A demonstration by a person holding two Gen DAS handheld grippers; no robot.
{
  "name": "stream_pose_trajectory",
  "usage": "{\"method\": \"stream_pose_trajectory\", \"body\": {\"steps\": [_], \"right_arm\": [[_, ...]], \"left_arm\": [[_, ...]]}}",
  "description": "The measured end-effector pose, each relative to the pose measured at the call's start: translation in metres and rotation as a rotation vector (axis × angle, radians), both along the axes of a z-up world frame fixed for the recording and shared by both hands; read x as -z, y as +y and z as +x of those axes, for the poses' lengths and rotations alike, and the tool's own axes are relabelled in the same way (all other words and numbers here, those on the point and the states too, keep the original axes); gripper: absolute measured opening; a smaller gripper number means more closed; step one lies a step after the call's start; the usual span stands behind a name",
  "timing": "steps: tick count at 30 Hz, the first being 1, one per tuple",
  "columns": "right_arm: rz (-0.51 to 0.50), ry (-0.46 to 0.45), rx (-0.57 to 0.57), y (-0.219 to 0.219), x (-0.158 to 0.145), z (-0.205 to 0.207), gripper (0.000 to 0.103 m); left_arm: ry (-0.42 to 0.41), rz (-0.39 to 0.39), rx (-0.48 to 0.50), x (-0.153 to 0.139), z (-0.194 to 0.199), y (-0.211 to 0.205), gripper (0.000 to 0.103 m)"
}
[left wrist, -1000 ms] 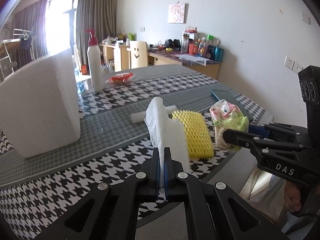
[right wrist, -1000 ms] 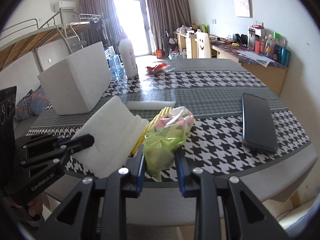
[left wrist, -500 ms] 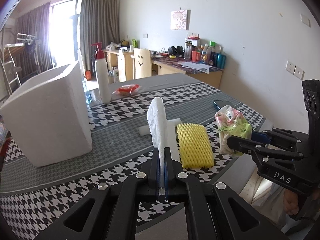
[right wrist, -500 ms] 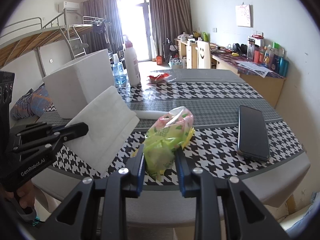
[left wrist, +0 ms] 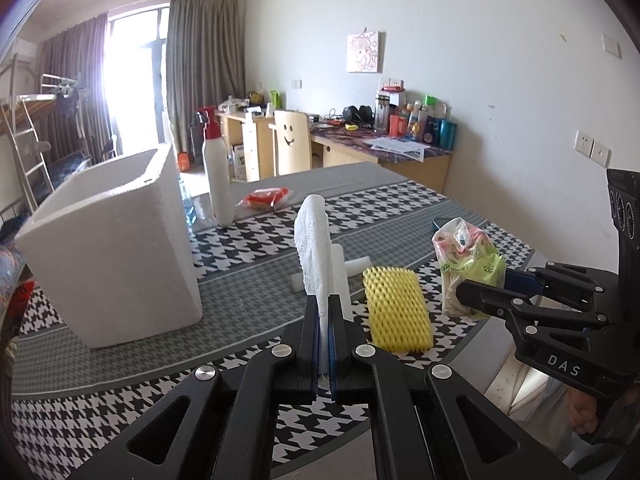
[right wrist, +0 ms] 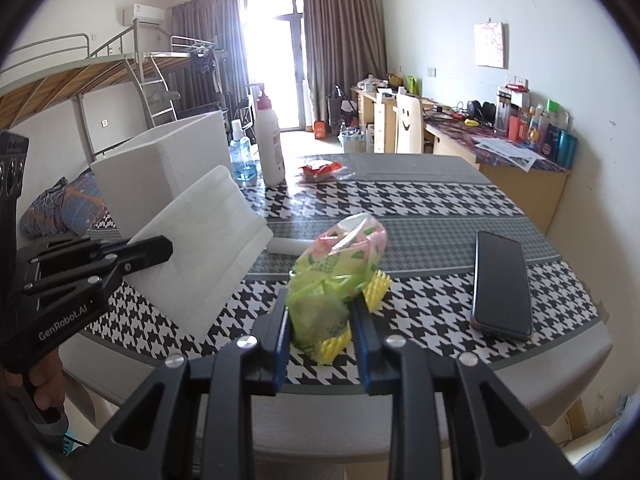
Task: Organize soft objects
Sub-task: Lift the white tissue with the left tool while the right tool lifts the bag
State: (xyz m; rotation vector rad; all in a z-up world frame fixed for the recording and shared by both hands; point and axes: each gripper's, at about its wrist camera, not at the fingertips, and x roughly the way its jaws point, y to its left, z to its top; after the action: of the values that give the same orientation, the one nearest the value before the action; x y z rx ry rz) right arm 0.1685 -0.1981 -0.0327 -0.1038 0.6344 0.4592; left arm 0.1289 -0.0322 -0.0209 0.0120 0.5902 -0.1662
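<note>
The left gripper is pinching the white sheet upright, probably nearer the foam box than the right gripper clasping the bag.

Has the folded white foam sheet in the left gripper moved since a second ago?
Yes. In the right wrist view the white foam sheet, clamped in the left gripper, has risen against the white foam box, now overlapping its front.

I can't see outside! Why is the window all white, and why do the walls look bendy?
Left wrist view: daylight overexposes the window, washing it white. Right wrist view: same glare at the balcony door. Both views: fisheye lenses curve straight walls and darken the corners.
</note>
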Motion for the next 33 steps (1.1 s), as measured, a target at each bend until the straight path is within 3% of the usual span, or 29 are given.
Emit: {"method": "stream_pose_trajectory", "body": {"steps": [33], "right_arm": [[0.044, -0.105, -0.042, 0.014, -0.035, 0.016, 0.032]], "left_arm": [[-0.085, 0.038, -0.066, -0.031, 0.018, 0.019, 0.003]]}}
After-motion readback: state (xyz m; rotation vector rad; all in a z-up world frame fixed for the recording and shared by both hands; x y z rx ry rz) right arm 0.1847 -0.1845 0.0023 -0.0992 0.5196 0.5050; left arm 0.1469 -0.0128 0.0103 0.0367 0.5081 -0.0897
